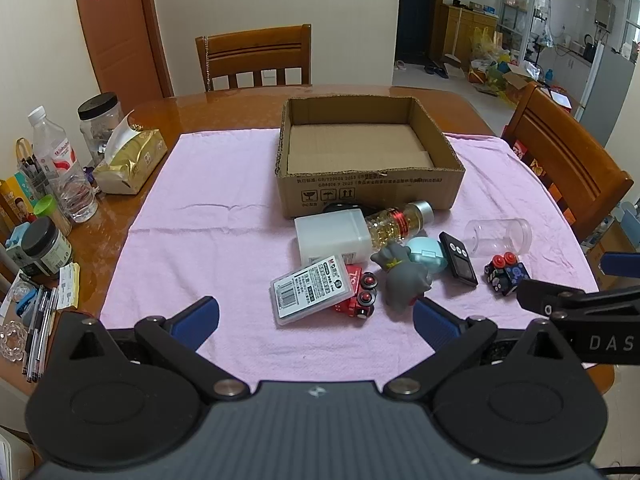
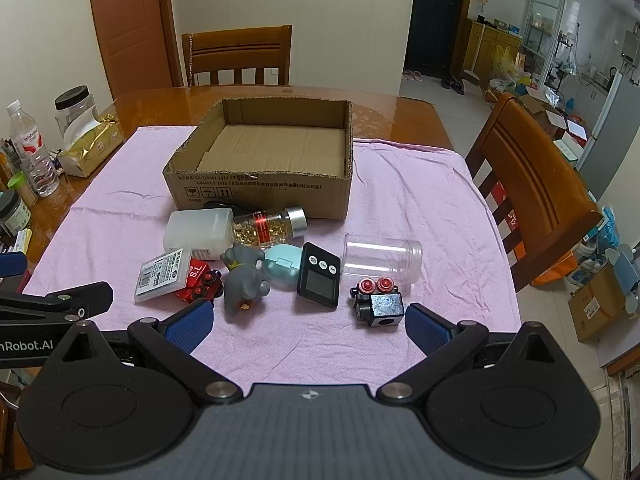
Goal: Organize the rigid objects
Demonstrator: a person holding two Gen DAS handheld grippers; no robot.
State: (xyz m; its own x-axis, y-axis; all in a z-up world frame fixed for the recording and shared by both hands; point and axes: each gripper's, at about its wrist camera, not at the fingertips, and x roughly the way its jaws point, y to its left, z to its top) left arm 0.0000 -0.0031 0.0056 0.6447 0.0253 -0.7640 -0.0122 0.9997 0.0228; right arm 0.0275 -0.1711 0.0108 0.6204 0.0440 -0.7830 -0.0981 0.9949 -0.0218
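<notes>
Both the left tongs (image 1: 316, 316) and the right tongs (image 2: 308, 322) are wide apart and hold nothing. The toys and bottles lie on the pink cloth (image 1: 208, 216) of the tabletop, just before the cardboard box (image 2: 260, 188).

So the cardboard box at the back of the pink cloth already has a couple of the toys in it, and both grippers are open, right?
Not quite. The cardboard box holds nothing; both wrist views show only its bare floor. The toys lie on the pink cloth in front of it. The left gripper and the right gripper are open.
</notes>
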